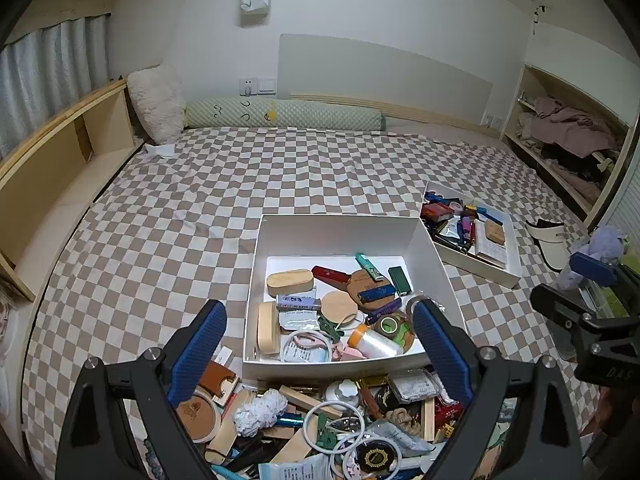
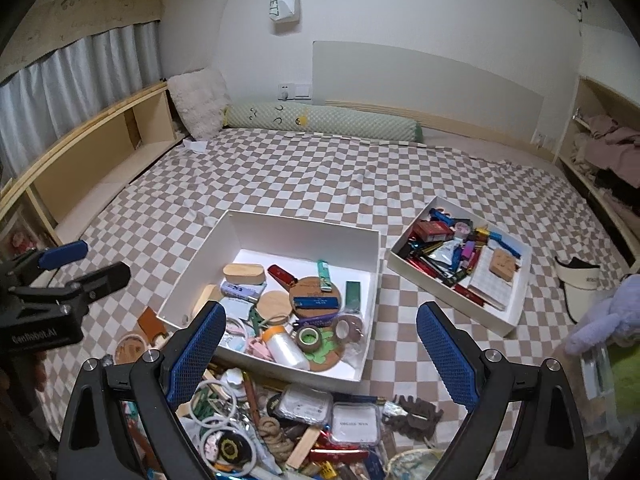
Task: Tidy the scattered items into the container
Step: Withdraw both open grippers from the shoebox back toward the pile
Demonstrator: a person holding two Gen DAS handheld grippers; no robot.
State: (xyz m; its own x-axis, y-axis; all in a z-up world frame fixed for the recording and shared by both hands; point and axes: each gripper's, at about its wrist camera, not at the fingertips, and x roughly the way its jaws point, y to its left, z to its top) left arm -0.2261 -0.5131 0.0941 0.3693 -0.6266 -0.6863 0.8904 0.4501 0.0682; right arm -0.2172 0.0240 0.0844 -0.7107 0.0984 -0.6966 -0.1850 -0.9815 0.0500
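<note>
A white open box (image 1: 336, 232) (image 2: 304, 228) sits on the checkered bed, holding wooden cases, lighters, tape rolls and a plastic bottle. A pile of scattered items (image 1: 320, 424) (image 2: 288, 424) lies in front of it, near me. My left gripper (image 1: 320, 344) is open and empty, above the pile's far edge and the box's near wall. My right gripper (image 2: 320, 348) is open and empty, over the box's near right corner. Each gripper shows at the side of the other's view: the right one (image 1: 588, 292), the left one (image 2: 76, 268).
A second shallow white tray (image 1: 500, 276) (image 2: 516, 312) of lighters and packets stands to the right of the box. A white visor cap (image 2: 580, 276) and a purple plush toy (image 2: 608, 316) lie at the far right. Pillows (image 1: 280, 114) and wooden shelves line the bed.
</note>
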